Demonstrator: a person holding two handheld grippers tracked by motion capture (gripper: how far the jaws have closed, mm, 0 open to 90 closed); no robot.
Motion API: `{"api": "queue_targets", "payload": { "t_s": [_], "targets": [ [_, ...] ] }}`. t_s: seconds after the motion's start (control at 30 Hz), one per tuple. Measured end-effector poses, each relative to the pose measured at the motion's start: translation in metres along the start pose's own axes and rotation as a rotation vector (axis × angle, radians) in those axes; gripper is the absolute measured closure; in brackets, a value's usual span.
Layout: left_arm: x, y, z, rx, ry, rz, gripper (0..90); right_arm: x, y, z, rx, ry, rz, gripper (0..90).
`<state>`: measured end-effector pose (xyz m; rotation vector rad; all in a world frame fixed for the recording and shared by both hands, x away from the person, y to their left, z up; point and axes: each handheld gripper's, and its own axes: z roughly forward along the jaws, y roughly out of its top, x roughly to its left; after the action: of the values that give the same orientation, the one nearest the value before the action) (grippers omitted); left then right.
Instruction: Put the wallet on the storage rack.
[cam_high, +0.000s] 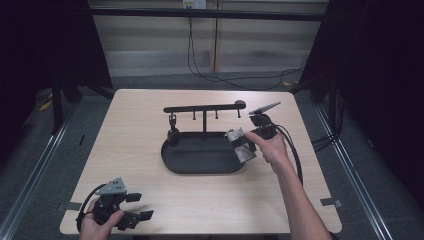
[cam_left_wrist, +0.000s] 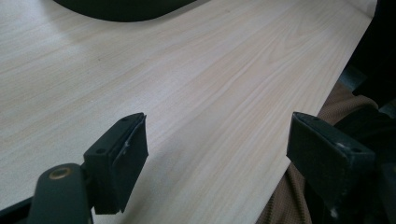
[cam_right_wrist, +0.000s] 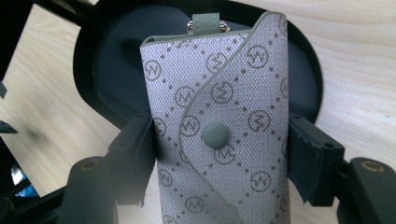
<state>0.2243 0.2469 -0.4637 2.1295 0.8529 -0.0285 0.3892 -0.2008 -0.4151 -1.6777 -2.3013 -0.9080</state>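
A grey patterned key pouch (cam_right_wrist: 219, 93) with a snap button and a small strap loop at its top is held between the jaws of my right gripper (cam_right_wrist: 219, 158), which is shut on its sides. In the high view the pouch (cam_high: 241, 146) hangs over the right end of a black oval tray (cam_high: 200, 162), with the right gripper (cam_high: 246, 140) gripping it. A black rack (cam_high: 202, 107) with several hooks stands at the tray's back. My left gripper (cam_high: 141, 206) rests open near the table's front left corner, with nothing between its jaws (cam_left_wrist: 217, 149).
A small dark item (cam_high: 173, 134) hangs from the rack's leftmost hook. The wooden table (cam_high: 135, 150) is bare around the tray (cam_left_wrist: 121, 7). Cables (cam_high: 295, 150) trail from the right gripper. Brown fabric (cam_left_wrist: 289, 200) lies beyond the table's front edge.
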Motion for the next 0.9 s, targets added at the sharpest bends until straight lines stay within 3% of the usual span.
{"api": "queue_targets", "payload": {
  "t_s": [0.33,0.63,0.9],
  "targets": [
    [0.000,0.000,-0.001,-0.002,0.001,-0.002,20.3,0.000,0.001,0.017,-0.020,0.016,0.019,31.9],
    [-0.001,0.000,0.000,0.006,0.001,0.006,20.3,-0.006,-0.004,0.035,-0.067,0.015,0.090,31.9],
    [-0.001,0.000,0.001,0.004,0.000,0.004,20.3,-0.005,-0.002,0.047,-0.046,-0.032,0.099,31.8]
  ]
}}
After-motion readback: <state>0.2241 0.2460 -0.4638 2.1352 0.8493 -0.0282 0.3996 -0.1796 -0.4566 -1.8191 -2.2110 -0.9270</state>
